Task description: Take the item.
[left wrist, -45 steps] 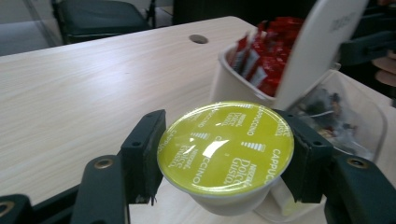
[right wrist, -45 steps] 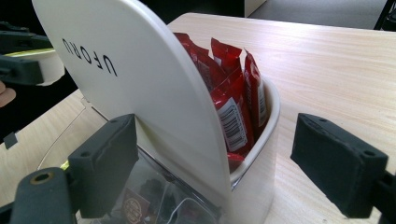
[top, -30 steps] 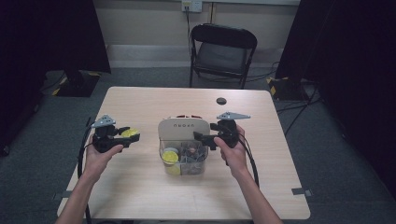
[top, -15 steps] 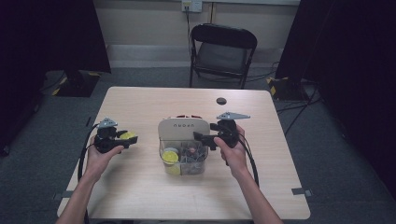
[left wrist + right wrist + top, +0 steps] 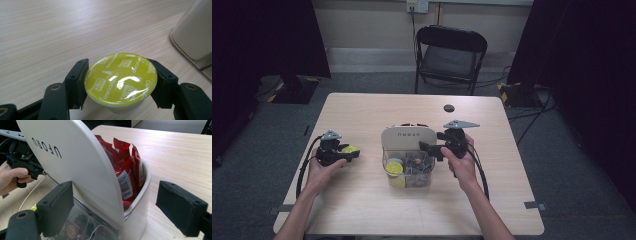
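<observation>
The left gripper (image 5: 343,153) clenches a yellow coffee capsule (image 5: 121,78) between its jaws, low over the table (image 5: 362,200). The right gripper (image 5: 125,202) stands open around the organizer (image 5: 408,140) wall. Judged next: set the capsule down, then release.

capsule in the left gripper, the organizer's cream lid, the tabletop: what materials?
Capsule: glossy yellow-green foil or film lid, going by the sharp glare and printed text; pale cup beneath, probably plastic. The left gripper is shut on it.
Cream lid: matte, smooth moulded plastic, it seems, with a rounded edge and printed letters.
Tabletop: light wood grain with a flat sheen; likely laminate, possibly veneer.
</observation>
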Action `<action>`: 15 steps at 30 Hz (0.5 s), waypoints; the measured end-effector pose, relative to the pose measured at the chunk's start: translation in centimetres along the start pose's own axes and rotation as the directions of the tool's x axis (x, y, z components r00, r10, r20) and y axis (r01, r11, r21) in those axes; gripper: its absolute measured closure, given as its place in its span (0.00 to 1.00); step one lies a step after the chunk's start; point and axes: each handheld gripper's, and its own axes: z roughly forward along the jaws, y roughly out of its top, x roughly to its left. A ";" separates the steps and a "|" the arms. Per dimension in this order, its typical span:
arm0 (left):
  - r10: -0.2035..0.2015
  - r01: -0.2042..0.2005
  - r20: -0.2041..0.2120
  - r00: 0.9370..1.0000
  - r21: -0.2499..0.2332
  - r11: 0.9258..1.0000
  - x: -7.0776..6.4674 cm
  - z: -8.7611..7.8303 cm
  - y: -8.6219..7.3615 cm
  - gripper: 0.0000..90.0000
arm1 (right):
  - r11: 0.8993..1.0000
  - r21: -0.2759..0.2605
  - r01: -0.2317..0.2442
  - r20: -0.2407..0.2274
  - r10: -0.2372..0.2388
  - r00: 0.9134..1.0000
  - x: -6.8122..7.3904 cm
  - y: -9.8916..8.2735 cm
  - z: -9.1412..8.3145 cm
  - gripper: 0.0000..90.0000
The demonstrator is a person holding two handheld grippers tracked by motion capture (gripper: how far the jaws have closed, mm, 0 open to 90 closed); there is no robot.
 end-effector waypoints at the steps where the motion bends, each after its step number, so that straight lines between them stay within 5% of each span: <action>1: 0.003 -0.003 0.000 1.000 0.008 1.000 0.0 0.2 -0.1 0.43 | 1.000 0.001 -0.002 -0.003 0.002 1.000 0.0 0.0 0.0 0.15; 15: -0.009 0.009 -0.005 1.000 0.049 0.999 -0.1 1.4 -0.8 0.43 | 1.000 0.002 0.008 0.000 -0.008 1.000 0.0 0.1 0.0 0.15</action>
